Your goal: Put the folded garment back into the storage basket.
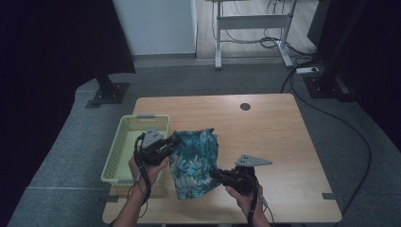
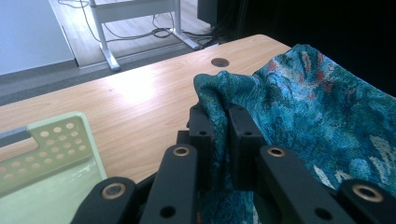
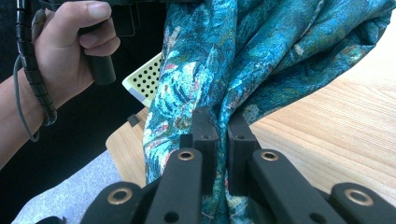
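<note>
A teal flower-patterned cloth (image 1: 195,161) hangs between my two grippers above the wooden table (image 1: 279,142). My left gripper (image 1: 171,143) is shut on the cloth's left upper edge, beside the basket. In the left gripper view the cloth (image 2: 303,107) is pinched between the two black jaws, at my left gripper (image 2: 220,122). My right gripper (image 1: 217,174) is shut on the cloth's lower right corner near the table's front. The right gripper view shows the cloth (image 3: 243,60) bunched between its jaws at my right gripper (image 3: 219,126), with the other hand (image 3: 70,51) behind.
A pale green perforated basket (image 1: 124,146) stands on the table's left side, and its corner shows as the basket (image 2: 51,144) in the left gripper view. A round cable hole (image 1: 245,106) lies at the table's back. A desk frame and cables (image 1: 265,33) stand on the floor beyond.
</note>
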Action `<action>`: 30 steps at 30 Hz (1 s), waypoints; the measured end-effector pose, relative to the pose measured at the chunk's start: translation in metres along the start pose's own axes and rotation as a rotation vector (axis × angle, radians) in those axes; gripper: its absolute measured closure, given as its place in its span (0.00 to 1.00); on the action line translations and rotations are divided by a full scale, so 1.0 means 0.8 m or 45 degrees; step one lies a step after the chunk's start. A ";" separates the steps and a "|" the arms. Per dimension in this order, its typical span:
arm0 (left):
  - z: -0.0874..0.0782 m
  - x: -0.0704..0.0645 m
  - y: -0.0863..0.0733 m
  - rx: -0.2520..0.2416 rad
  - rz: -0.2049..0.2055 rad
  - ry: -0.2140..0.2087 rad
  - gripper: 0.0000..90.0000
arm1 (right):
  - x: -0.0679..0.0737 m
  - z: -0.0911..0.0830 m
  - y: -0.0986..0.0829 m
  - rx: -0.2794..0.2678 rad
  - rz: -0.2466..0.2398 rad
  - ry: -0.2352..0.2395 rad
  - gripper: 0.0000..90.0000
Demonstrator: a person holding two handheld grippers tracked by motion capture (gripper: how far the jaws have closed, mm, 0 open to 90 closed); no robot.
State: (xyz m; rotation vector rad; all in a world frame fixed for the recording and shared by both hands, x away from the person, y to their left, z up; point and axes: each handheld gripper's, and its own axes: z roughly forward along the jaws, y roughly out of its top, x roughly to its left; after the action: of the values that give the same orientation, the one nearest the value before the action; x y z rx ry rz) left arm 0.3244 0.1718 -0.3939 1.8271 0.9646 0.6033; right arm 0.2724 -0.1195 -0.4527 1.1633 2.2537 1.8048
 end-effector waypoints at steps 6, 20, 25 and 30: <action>-0.003 0.003 0.002 0.002 0.005 0.007 0.91 | 0.003 0.005 0.001 0.000 -0.003 0.011 0.93; -0.007 0.016 0.000 0.007 -0.001 0.025 0.91 | 0.009 0.021 0.006 0.010 -0.008 0.023 0.93; -0.009 0.018 0.002 0.007 0.002 0.028 0.91 | 0.009 0.025 0.007 0.008 -0.009 0.026 0.93; -0.011 0.020 0.004 0.003 0.002 0.031 0.91 | 0.009 0.027 0.009 0.009 -0.011 0.027 0.93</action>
State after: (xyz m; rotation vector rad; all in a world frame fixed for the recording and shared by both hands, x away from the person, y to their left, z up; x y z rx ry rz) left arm 0.3280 0.1891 -0.3874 1.8269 0.9805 0.6268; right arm 0.2808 -0.0969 -0.4504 1.1390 2.2750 1.8158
